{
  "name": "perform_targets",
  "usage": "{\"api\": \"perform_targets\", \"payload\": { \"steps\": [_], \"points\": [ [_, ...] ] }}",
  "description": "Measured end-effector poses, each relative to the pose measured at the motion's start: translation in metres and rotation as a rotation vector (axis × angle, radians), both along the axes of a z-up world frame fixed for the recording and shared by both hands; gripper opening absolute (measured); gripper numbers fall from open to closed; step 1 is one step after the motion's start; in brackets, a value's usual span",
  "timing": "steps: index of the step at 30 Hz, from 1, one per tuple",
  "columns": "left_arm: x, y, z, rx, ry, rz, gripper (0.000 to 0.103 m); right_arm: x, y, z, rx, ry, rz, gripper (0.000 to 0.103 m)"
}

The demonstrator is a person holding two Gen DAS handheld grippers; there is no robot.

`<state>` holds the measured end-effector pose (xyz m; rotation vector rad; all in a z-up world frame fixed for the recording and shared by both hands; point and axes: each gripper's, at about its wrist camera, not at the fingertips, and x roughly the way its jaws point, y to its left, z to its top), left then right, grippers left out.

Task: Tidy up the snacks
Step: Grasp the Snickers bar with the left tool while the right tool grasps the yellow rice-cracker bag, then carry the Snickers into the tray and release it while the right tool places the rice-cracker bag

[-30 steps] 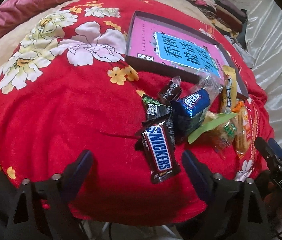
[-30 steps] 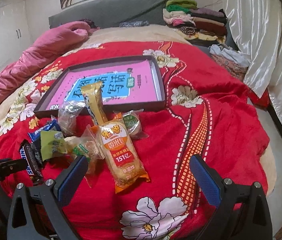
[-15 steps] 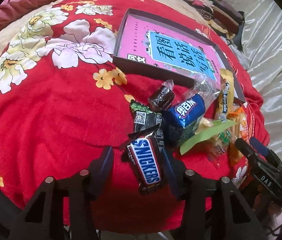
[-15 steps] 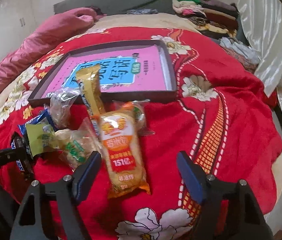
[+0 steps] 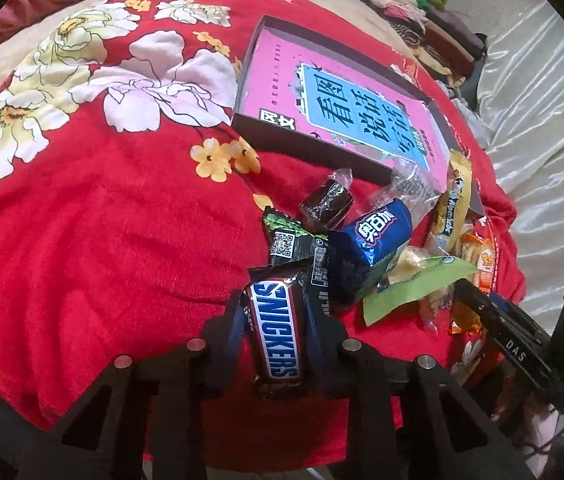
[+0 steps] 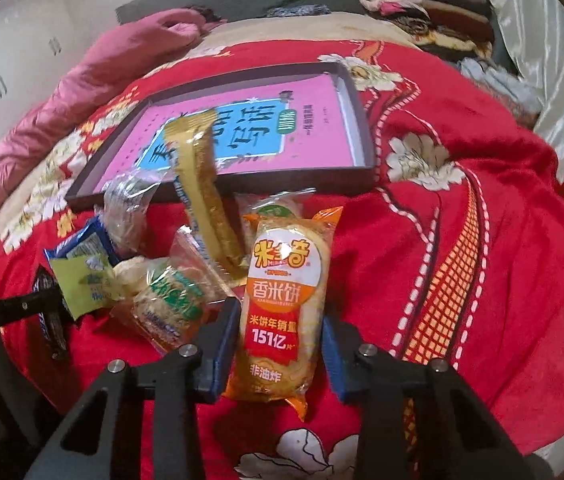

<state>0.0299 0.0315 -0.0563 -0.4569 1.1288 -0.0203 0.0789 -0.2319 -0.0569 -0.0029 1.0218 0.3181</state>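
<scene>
1. The Snickers bar [image 5: 278, 332] lies lengthwise between the blue pads of the left tongs [image 5: 276, 334], at the near edge of the snack pile on the red floral bedspread [image 5: 102, 220]. The jaws have just been closing, and both pads now press on the bar's sides.
2. The rice cracker pack [image 6: 282, 308], orange and white with red lettering, sits between the pads of the right tongs [image 6: 280, 332]. These jaws have also just been closing and now grip the pack on both sides.
3. Just beyond the Snickers bar, a black wrapper with a QR code [image 5: 289, 246] lies partly under it, and a blue Oreo pack [image 5: 373, 240] touches that wrapper on the right.
4. A dark sweet in clear wrap [image 5: 325, 202] rests just behind the black wrapper.
5. A green-labelled packet [image 5: 413, 284] and a gold stick sachet [image 5: 455, 200] lie to the right of the Oreo pack; the sachet leans on the tray's rim.
6. The dark tray [image 5: 305, 148], lined with a pink and blue printed sheet, sits on the bedspread just behind the pile.
7. Folded clothes [image 6: 425, 12] are stacked at the far end of the bed, and a pink quilt [image 6: 82, 92] lies along its left side.
</scene>
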Motion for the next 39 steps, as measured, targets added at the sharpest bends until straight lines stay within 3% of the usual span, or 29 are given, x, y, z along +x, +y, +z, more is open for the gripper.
{"api": "perform_targets", "payload": {
  "steps": [11,22,39],
  "points": [
    [-0.005,0.011,0.009,-0.031,-0.03,0.01,0.029,0.002,-0.031,0.007,0.166,-0.003,-0.084,0.036],
    [-0.005,0.011,0.032,0.016,-0.134,-0.015,0.029,-0.005,-0.013,0.038,0.125,-0.19,-0.012,0.036],
    [0.014,0.015,0.056,0.071,-0.247,-0.002,0.029,0.016,-0.015,0.046,0.152,-0.264,-0.021,0.036]
  ]
}}
